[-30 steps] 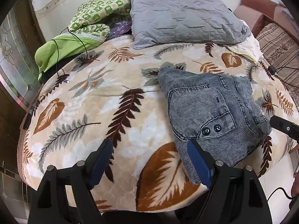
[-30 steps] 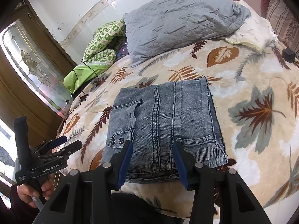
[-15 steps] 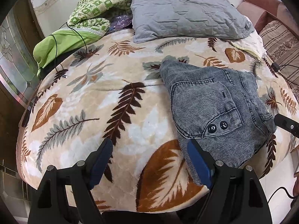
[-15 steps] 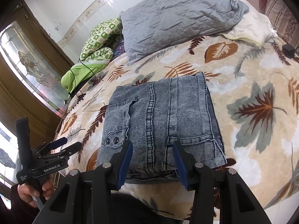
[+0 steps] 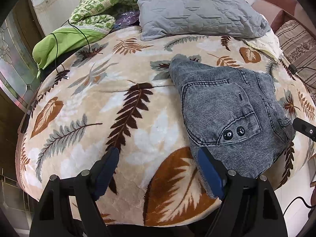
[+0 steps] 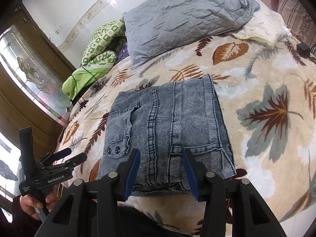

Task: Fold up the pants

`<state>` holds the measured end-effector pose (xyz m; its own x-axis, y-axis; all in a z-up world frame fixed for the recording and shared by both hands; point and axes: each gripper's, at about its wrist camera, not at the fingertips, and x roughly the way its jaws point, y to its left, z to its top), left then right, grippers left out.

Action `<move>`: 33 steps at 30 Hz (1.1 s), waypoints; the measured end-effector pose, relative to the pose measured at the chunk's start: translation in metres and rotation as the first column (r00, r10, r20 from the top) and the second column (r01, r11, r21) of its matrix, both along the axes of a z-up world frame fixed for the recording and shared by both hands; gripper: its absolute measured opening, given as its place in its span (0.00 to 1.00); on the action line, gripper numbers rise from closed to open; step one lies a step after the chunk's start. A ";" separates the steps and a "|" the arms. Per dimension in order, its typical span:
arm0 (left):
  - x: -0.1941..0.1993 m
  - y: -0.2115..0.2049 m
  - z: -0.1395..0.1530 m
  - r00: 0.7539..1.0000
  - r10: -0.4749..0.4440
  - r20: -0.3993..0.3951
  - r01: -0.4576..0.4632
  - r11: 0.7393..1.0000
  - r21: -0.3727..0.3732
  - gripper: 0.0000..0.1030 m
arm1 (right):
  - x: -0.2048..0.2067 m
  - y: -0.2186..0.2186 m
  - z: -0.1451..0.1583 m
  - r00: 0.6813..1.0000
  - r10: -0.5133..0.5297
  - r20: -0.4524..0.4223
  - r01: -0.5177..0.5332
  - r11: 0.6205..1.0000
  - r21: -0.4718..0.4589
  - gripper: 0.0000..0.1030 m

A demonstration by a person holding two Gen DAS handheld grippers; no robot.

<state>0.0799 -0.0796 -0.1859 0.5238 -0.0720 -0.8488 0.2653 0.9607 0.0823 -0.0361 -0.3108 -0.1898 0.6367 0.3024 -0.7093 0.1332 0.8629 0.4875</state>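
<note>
- The pants [image 6: 164, 130] lie folded in a compact square on the bed [image 6: 256, 79].
- Left gripper [image 5: 158, 169] stands wide, holding nothing.
- Right gripper [image 6: 162, 173] also spread, empty.

A bed with a leaf-patterned blanket [image 5: 83, 106] fills the room. At its head, a grey pillow [image 5: 197, 9] rests against the white wall [image 6: 65, 2]; beside the bed stands a leaded-glass window [image 6: 29, 75].

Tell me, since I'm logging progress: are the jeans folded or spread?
Folded: the jeans lie as a compact layered rectangle on the blanket, stacked edges showing.
</note>
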 end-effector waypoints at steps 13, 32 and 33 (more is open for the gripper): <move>0.022 -0.010 -0.012 0.998 -0.047 -0.044 0.046 0.998 -0.038 0.80 | 0.004 -0.043 -0.010 0.996 -0.090 -0.027 0.090 0.996 0.003 0.56; 0.078 -0.023 -0.034 0.968 -0.172 -0.181 0.096 0.926 -0.365 0.80 | 0.060 -0.093 -0.079 0.992 -0.060 -0.115 0.088 0.964 0.252 0.59; 0.080 -0.023 -0.036 0.963 -0.182 -0.198 0.089 0.910 -0.405 0.80 | 0.062 -0.093 -0.080 0.992 -0.055 -0.113 0.084 0.959 0.270 0.60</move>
